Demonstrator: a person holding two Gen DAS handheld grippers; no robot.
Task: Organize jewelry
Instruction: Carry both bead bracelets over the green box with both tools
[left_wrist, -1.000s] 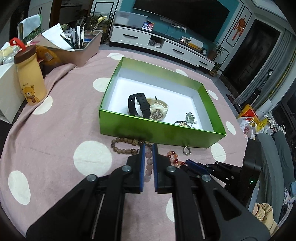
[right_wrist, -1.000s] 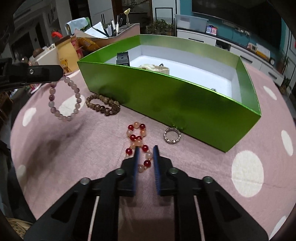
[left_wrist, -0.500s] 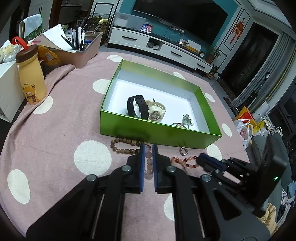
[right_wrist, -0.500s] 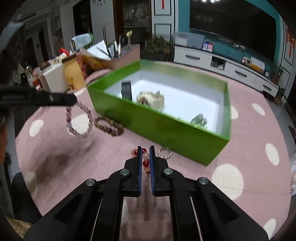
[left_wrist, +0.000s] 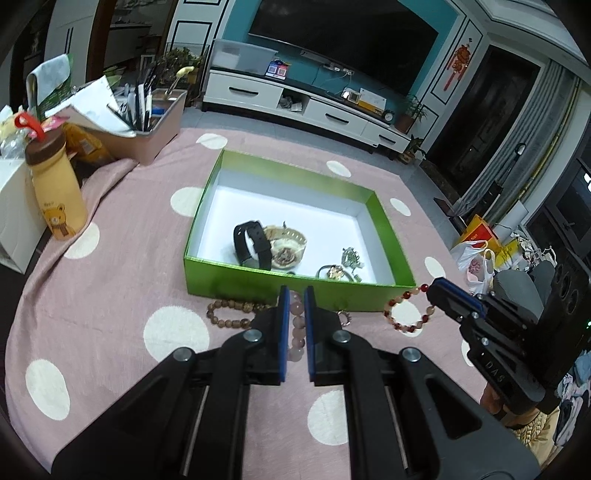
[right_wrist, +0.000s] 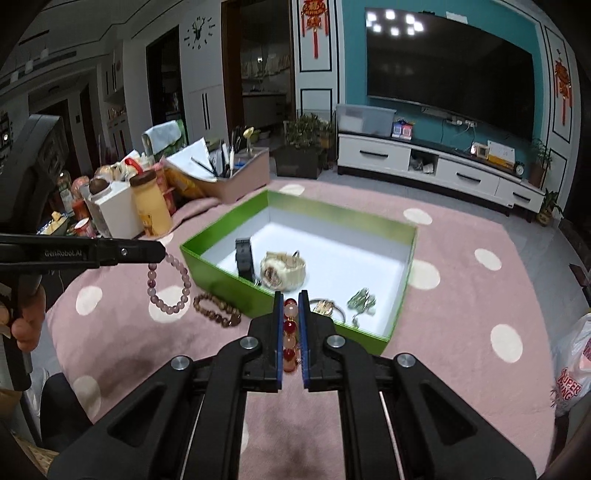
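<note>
My left gripper is shut on a pale pink bead bracelet, which hangs from it in the right wrist view. My right gripper is shut on a red and peach bead bracelet, which dangles in the left wrist view near the box's front right corner. The green box holds a black watch, a cream watch and small trinkets. A brown bead bracelet and a small ring lie on the cloth in front of the box.
A pink cloth with white dots covers the table. A yellow bear bottle, a white box and a pink bin of pens stand at the left. Plastic bags lie off the right edge.
Both grippers have lifted. The right gripper closed on the red and peach bracelet and raised it off the cloth. The left gripper has kept the pink bracelet and risen.
</note>
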